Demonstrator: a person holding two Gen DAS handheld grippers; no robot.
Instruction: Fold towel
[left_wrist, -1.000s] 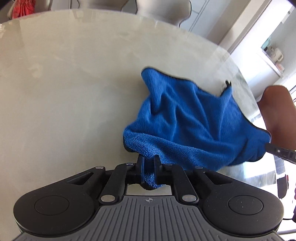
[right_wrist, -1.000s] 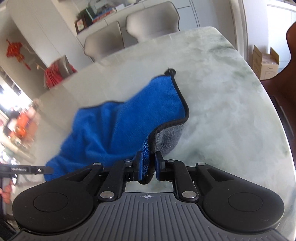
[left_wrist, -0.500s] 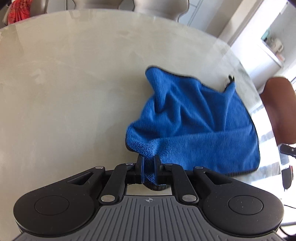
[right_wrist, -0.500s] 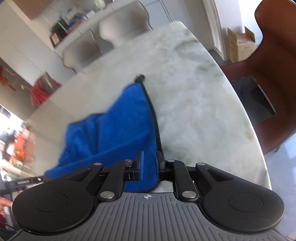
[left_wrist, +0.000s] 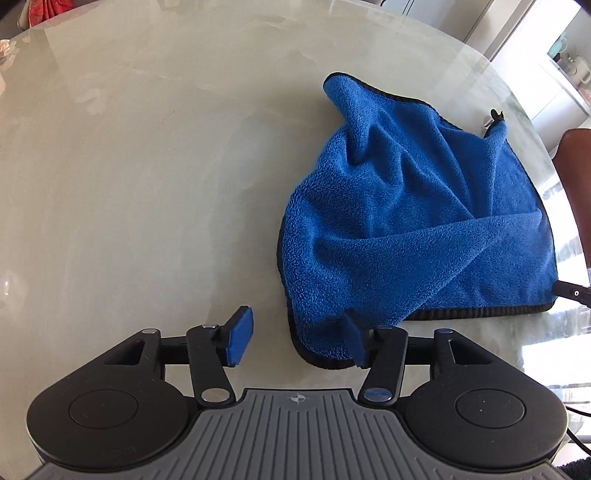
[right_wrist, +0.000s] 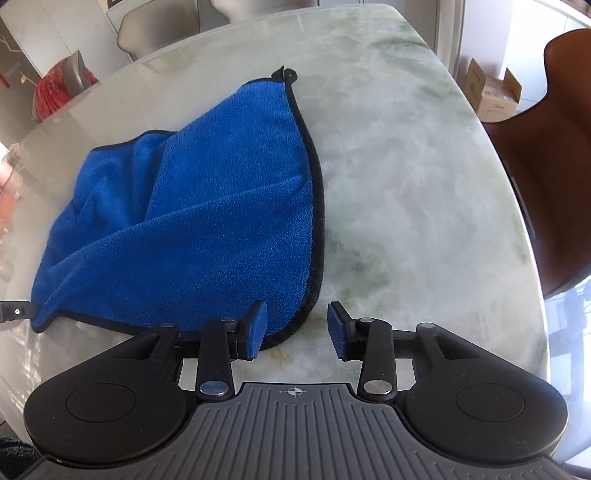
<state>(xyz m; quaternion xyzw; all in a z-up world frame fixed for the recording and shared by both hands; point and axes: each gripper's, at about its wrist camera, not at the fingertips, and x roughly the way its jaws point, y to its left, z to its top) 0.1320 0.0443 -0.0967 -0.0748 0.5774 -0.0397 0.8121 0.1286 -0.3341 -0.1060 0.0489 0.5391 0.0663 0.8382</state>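
A blue towel (left_wrist: 417, 229) with a black hem lies rumpled on the pale marble table (left_wrist: 147, 166), one flap folded across its near half. My left gripper (left_wrist: 297, 341) is open and empty; the towel's near left corner lies just in front of its right finger. In the right wrist view the towel (right_wrist: 207, 221) lies ahead to the left. My right gripper (right_wrist: 297, 328) is open and empty, its left finger beside the towel's near right corner. The far corner carries a small black loop (right_wrist: 284, 73).
A brown chair (right_wrist: 554, 155) stands at the table's right edge. Grey chairs (right_wrist: 159, 22) stand at the far side, with a red bag (right_wrist: 55, 92) beyond. A cardboard box (right_wrist: 491, 92) sits on the floor. The table's rim (right_wrist: 532, 258) curves close on the right.
Both grippers have opened and let go of the towel's near corners. The towel has dropped flat on the table, and both grippers have drawn back a little.
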